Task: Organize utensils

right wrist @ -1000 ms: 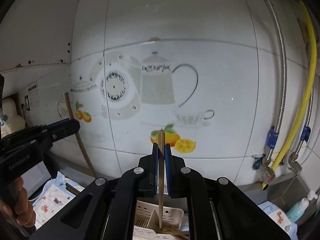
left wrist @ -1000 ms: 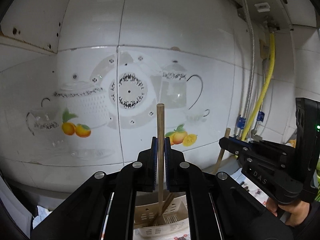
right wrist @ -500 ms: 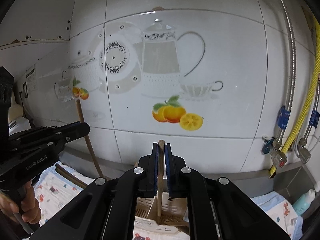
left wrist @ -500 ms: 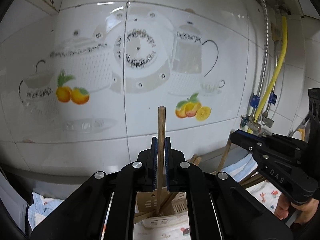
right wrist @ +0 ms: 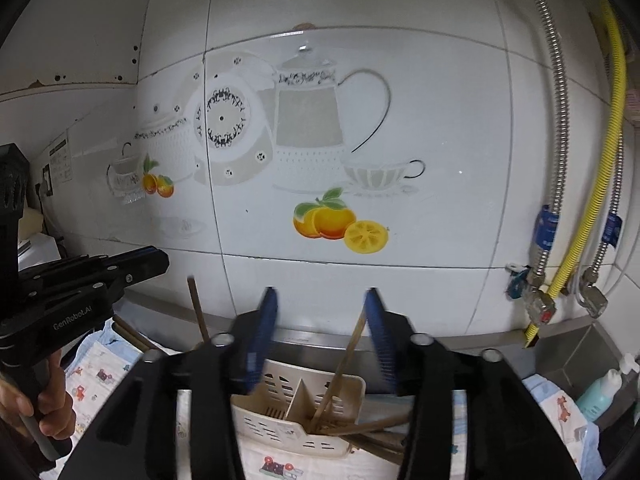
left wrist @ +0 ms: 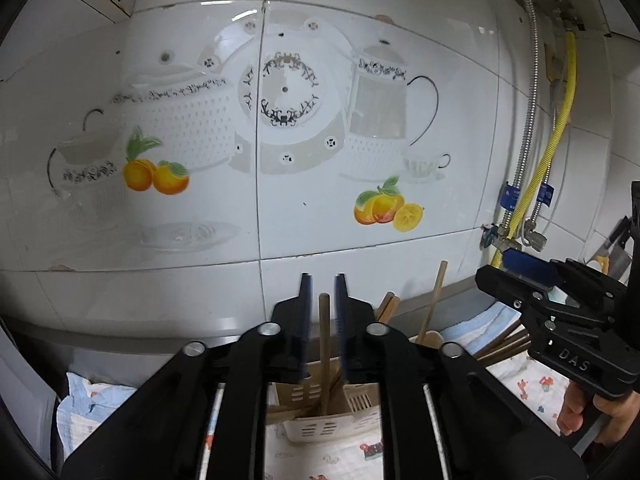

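A cream slotted utensil holder (left wrist: pixel 328 420) stands on a printed cloth below both grippers; it also shows in the right wrist view (right wrist: pixel 296 420). My left gripper (left wrist: pixel 322 280) is open, its blue pads apart on either side of a wooden chopstick (left wrist: pixel 324 344) that stands in the holder. My right gripper (right wrist: pixel 320 292) is wide open above the holder; a chopstick (right wrist: pixel 340 368) leans in the right compartment, free of the pads. Several more wooden sticks lie in the holder.
A tiled wall with teapot and orange decals (right wrist: pixel 332 220) stands close behind. Yellow and steel hoses (right wrist: pixel 560 272) hang at right, by a steel sink and a teal bottle (right wrist: pixel 604 388). More chopsticks (left wrist: pixel 504 344) lie on the cloth (right wrist: pixel 92 376).
Both grippers lowered toward the holder and opened, letting go of their chopsticks, which now stand in the holder.
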`<state>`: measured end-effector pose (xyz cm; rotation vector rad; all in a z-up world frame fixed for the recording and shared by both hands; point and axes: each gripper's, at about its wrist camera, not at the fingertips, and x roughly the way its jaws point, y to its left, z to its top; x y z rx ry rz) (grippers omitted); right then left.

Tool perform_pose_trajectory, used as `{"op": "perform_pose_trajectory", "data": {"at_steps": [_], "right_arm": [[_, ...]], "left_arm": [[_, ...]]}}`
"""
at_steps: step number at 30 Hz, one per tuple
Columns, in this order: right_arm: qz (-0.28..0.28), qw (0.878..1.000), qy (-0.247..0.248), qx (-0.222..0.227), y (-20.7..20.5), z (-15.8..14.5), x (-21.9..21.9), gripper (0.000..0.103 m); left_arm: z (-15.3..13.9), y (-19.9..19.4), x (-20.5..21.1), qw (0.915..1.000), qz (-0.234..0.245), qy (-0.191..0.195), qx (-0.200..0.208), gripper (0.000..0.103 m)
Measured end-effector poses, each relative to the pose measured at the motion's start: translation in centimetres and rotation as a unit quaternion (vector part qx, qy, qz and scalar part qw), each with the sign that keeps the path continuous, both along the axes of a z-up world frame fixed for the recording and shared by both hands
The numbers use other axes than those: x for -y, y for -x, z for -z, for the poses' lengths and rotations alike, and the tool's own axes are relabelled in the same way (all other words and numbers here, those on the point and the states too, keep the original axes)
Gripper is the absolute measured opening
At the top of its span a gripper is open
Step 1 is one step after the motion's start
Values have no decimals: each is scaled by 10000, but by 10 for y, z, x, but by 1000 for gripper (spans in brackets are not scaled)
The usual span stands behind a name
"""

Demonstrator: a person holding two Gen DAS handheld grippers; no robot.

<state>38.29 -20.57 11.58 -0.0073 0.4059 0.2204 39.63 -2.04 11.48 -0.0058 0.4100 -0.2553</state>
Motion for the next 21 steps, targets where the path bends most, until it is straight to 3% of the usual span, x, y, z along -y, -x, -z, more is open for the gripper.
{"op": "perform_pose_trajectory", "data": {"at_steps": [2,6,8,10,21], "right_arm": [[43,10000,19,38,6,-1,2,62],[125,9999,42,80,22,-1,5,74],[156,9998,35,105,31,-1,6,77],[189,9997,72,147,40,-1,6,84],[316,9993,66,204,86,-1,11,90]], "left_arm": [[-2,8,0,9999,-60,-33,78,44],[-6,27,-3,9998,-82,-111,135,49],[-6,37,-3,9996,-165,-152,171,63],[-5,47,-5,9995,-174,-152,202,67],[3,94,-17,9990,-408,-125,140,86]]}}
